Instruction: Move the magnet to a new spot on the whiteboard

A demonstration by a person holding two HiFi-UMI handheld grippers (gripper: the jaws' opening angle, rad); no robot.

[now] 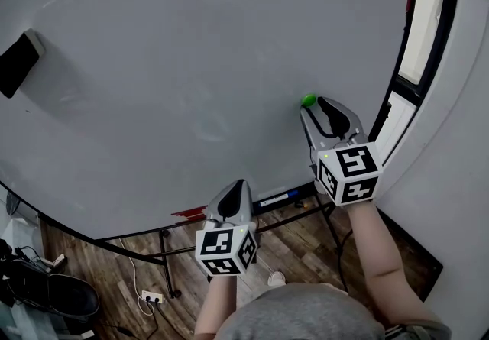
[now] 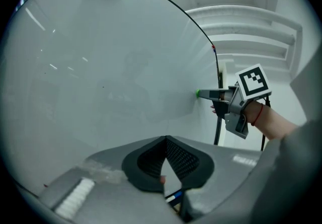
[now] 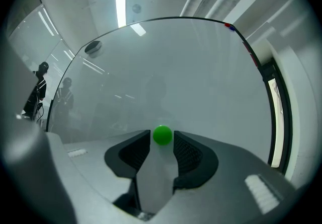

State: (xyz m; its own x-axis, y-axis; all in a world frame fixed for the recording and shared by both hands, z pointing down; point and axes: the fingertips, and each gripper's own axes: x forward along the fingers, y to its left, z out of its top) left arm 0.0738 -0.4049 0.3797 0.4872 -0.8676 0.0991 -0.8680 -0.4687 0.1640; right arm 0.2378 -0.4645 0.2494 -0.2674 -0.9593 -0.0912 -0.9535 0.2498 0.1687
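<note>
A small green magnet (image 1: 309,100) sticks to the whiteboard (image 1: 191,63) near its right edge. My right gripper (image 1: 324,106) points at the board, with its jaws spread to either side of the magnet. In the right gripper view the magnet (image 3: 162,135) sits just at the fingertips of the right gripper (image 3: 162,141), and the pads do not press on it. From the left gripper view the right gripper (image 2: 209,94) touches the board at the magnet (image 2: 198,93). My left gripper (image 1: 235,189) hangs lower, below the board's bottom edge, shut and empty (image 2: 164,140).
A black eraser (image 1: 17,63) clings to the board's far left. The board's lower ledge carries markers (image 1: 275,199). Below are the stand's legs (image 1: 164,254), a power strip (image 1: 151,298) and a black bag (image 1: 46,293) on the wood floor. A window (image 1: 424,17) lies to the right.
</note>
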